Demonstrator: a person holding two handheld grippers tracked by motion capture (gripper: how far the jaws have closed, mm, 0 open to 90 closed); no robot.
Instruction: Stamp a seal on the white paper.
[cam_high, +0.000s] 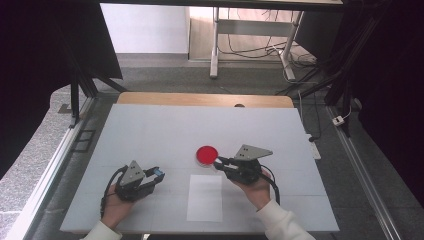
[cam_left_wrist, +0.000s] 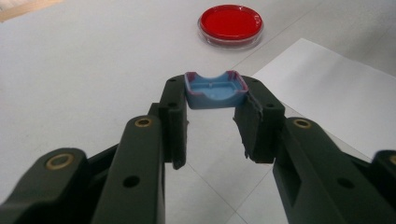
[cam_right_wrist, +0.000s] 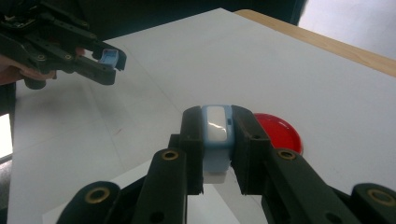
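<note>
Note the left tongs (cam_high: 159, 173), low and left of centre in the high view, pinched narrow on the blue cap (cam_left_wrist: 215, 91), gripped by its two side walls with the hollow facing up. Note the right tongs (cam_high: 219, 161), right of centre and just beside the red dish (cam_high: 206, 155), clamped narrow on the pale blue box (cam_right_wrist: 216, 126) with its white face showing at the tips. Judging by the two matching pieces held well apart over the table (cam_high: 150, 125), treat the step as bringing cap and box together. Turn one wrist so that the hollow of the cap faces the end of the box, and square the edges before closing the gap. Check the line-up in the right gripper view, with the cap at upper left there. Move one hand only and use the other as a fixed rest. Press straight, not at a slant, to avoid a jammed corner or a piece popping out of the grip. Stay clear of the dish at mid-frame, easily knocked by the right tips. Work above the sheet of paper (cam_high: 205, 197) at lower centre, a safe place for a drop.
</note>
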